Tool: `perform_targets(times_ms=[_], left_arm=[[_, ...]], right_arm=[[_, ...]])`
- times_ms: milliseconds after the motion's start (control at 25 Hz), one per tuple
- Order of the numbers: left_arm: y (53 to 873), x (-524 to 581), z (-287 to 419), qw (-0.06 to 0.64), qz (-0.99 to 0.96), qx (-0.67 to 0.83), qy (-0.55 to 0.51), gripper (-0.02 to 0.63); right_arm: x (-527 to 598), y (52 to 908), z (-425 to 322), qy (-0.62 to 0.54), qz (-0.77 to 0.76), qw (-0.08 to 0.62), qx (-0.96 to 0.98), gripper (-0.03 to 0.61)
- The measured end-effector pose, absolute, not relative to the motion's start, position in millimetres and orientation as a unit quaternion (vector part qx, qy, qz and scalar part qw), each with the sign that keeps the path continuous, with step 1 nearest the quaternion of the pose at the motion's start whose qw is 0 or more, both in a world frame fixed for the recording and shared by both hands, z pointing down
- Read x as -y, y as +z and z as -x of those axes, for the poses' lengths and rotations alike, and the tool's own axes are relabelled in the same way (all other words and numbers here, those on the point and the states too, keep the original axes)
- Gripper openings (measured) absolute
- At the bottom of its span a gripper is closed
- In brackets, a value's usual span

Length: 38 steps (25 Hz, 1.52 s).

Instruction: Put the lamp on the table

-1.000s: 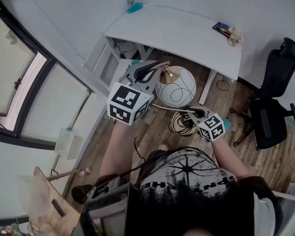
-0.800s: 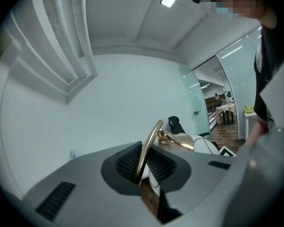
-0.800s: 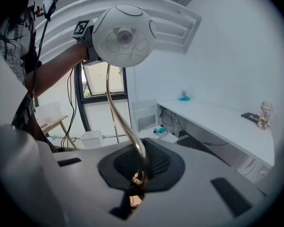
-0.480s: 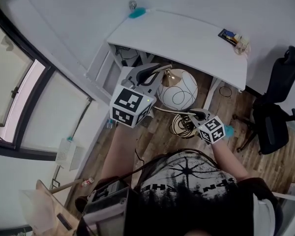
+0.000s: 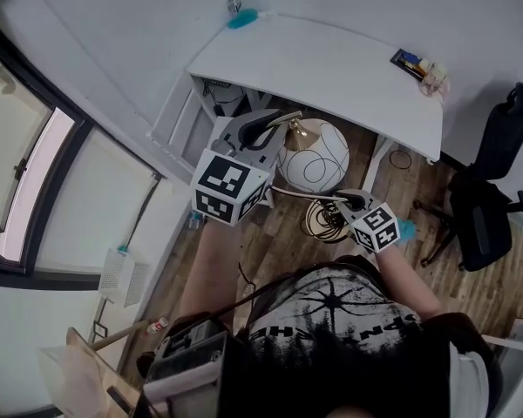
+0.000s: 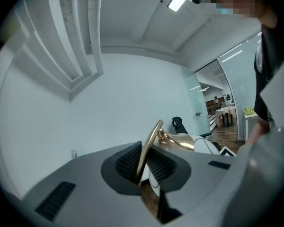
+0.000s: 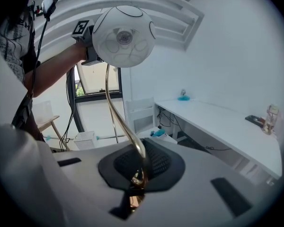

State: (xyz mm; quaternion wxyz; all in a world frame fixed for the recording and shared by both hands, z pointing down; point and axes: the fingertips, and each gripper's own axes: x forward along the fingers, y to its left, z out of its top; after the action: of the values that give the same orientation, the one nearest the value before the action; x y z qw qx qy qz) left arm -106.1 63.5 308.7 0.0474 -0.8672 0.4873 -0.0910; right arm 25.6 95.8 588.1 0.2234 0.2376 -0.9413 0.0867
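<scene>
Over wood floor, short of white table: clamping lamp by brass stem, upper end nipped in left gripper, lower curve nipped in right gripper.

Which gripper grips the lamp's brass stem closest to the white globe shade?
The left gripper, clamped right beside the globe; the right gripper holds the stem at its far end.

White lamp globe, thin black looping lines. Polished gold lamp stem. Plain white table. Grey left gripper and right gripper: black ribbed pads, cubes with black-and-white square markers. Black chair. Brown wood-plank floor. Teal object at table corner, possibly cloth.
</scene>
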Motion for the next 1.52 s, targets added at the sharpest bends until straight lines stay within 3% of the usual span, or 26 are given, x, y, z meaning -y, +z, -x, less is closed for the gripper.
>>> perform_targets(times_ms=[520,1520], left_arm=[[326.4,-7.6,101.8,0.029,0.864,-0.493,-0.1,0.035],[314.8,189.9,93.1,0.019,0.794,-0.594,-0.129,0.035]], right_arm=[[-47.2,604.1,-31.1,0.102,-0.229,0.229,0.94,0.017],[181.3,597.4,-32.2,0.086,-0.112,0.222,0.965,0.018]])
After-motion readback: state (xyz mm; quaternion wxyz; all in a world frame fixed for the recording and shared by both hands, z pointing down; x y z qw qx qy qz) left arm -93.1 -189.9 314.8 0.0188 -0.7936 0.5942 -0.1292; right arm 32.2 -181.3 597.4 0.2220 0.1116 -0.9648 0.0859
